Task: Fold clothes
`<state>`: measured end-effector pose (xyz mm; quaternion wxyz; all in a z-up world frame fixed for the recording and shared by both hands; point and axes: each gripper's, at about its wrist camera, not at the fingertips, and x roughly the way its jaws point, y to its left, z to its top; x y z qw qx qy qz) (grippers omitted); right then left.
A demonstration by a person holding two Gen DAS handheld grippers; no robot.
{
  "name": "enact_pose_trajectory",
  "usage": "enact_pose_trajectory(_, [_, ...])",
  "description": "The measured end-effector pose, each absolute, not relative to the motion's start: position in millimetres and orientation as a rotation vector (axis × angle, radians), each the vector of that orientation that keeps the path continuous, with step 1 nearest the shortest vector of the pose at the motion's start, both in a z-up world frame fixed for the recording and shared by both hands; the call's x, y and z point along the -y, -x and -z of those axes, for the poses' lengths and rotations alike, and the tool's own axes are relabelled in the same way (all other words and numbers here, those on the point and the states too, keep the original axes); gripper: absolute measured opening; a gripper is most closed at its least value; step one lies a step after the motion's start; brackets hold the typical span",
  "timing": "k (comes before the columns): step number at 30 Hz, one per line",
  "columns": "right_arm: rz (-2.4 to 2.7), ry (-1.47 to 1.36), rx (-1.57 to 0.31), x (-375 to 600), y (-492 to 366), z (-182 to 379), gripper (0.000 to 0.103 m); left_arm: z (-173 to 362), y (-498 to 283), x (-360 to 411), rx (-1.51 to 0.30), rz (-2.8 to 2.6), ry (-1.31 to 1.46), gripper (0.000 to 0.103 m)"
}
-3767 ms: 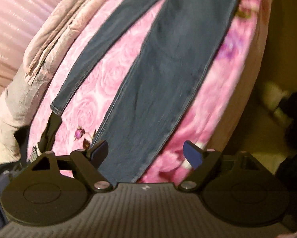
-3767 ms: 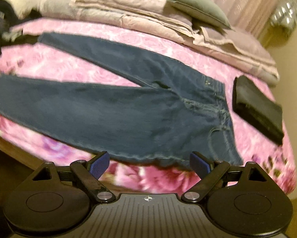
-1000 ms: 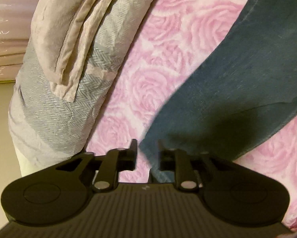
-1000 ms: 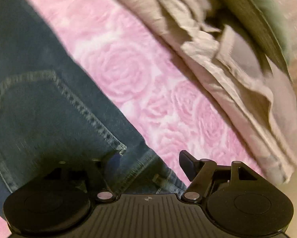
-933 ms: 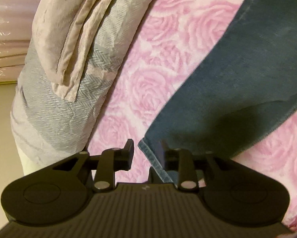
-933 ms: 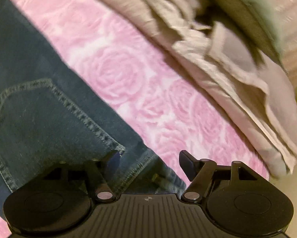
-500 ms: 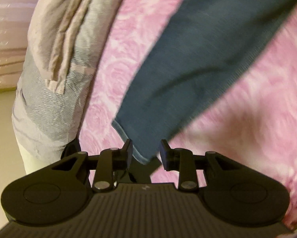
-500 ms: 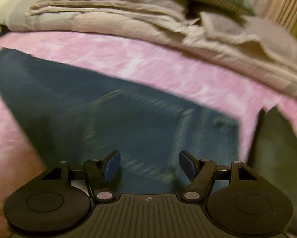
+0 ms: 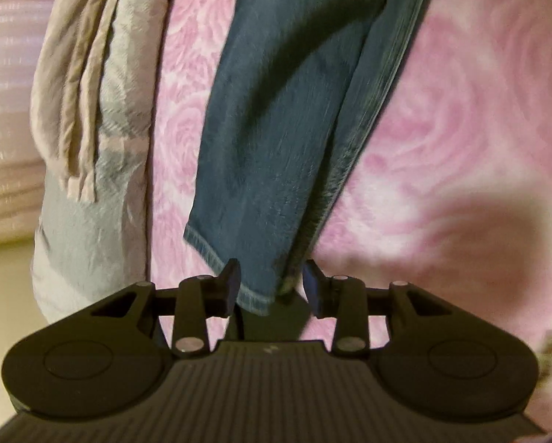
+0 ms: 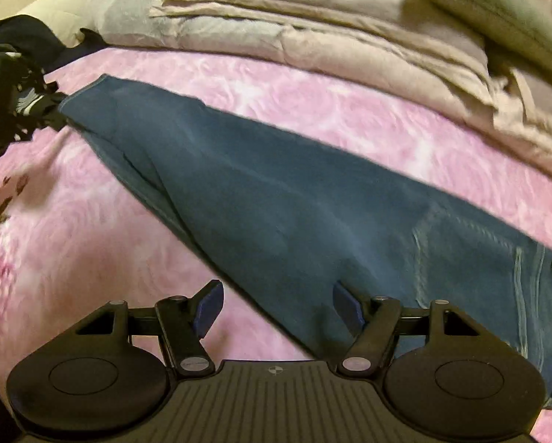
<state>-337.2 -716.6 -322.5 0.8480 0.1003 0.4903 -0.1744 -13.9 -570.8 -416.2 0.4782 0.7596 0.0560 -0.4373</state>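
Dark blue jeans [image 10: 276,199] lie on the pink rose bedspread [image 10: 73,243], one leg laid over the other. They run from the hems at upper left to a back pocket [image 10: 471,258] at lower right. In the left wrist view the hem [image 9: 254,295] of the top leg sits between the fingers of my left gripper [image 9: 272,288]. Its jaws are opening and the pads stand clear of the denim. My right gripper [image 10: 278,304] is open above the jeans' folded edge near the thigh, gripping nothing. The left gripper's dark body [image 10: 17,103] shows at the hem end.
A folded beige and grey duvet [image 10: 313,33] runs along the far side of the bed, with a grey-green pillow [image 10: 497,3] on it. In the left wrist view the duvet's end [image 9: 91,147] hangs over the bed edge, with a curtain [image 9: 6,110] beyond.
My left gripper brought the hem across onto the other leg and its jaws have widened. My right gripper has drawn back from the waistband corner to the thigh edge, still open.
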Motion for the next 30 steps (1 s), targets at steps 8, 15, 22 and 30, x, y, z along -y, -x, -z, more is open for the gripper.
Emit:
enact_pose_trajectory(8, [0.488, -0.179, -1.098, 661.0, 275.7, 329.9, 0.071, 435.3, -38.5, 556.6, 0.018, 1.228, -1.822, 0.002])
enact_pose_trajectory(15, [0.446, -0.171, -1.144, 627.0, 243.5, 340.9, 0.090, 423.5, -56.6, 552.0, -0.028, 1.250, -1.714, 0.006])
enact_pose_trajectory(22, [0.465, -0.215, -1.177, 629.1, 245.6, 351.5, 0.091, 436.9, -54.1, 546.7, -0.073, 1.237, -1.755, 0.013])
enact_pose_trajectory(30, [0.645, -0.378, -1.124, 671.7, 296.2, 344.1, 0.091, 398.1, -41.1, 534.3, -0.325, 1.183, -1.621, 0.016])
